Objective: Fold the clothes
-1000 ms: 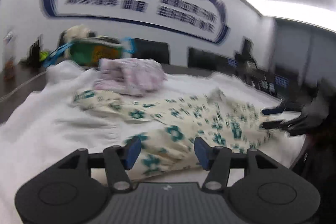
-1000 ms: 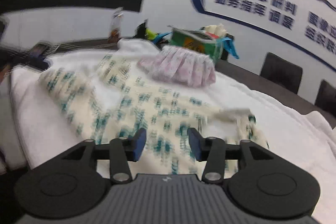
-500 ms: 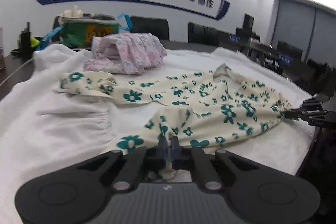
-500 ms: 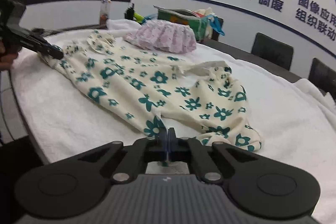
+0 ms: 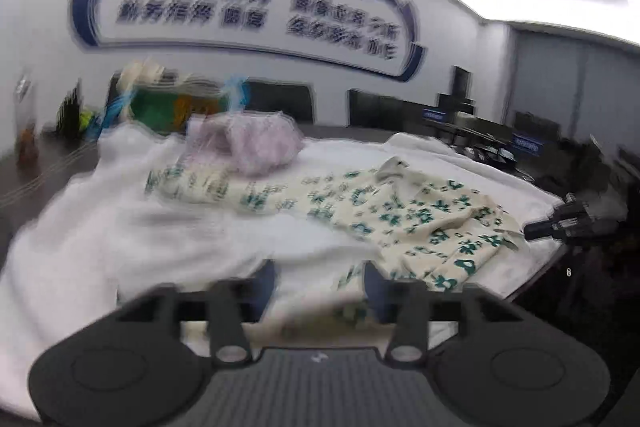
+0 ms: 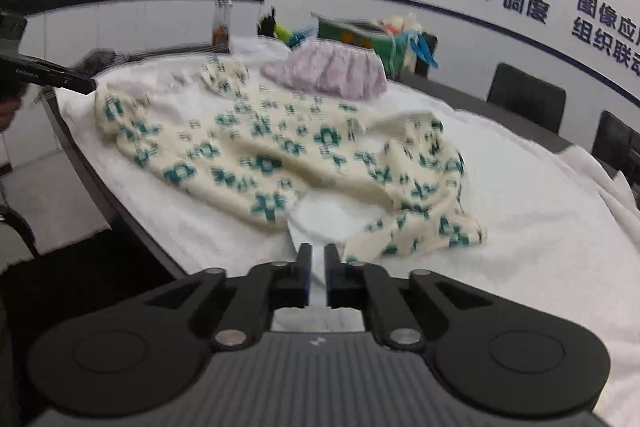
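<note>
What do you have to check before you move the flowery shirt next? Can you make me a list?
1. Left gripper open with nothing in it: ok.
2. Right gripper gripping cloth: cannot tell; its jaws stand nearly closed with a narrow gap.
3. Flowery shirt lying flat: not ok; it is wrinkled and bunched near the right gripper.
4. Pink clothes clear of the shirt's sleeve: cannot tell; too blurred.
5. White towel under the whole shirt: ok.

Black left gripper (image 5: 318, 287) (blue pads), silver screws
</note>
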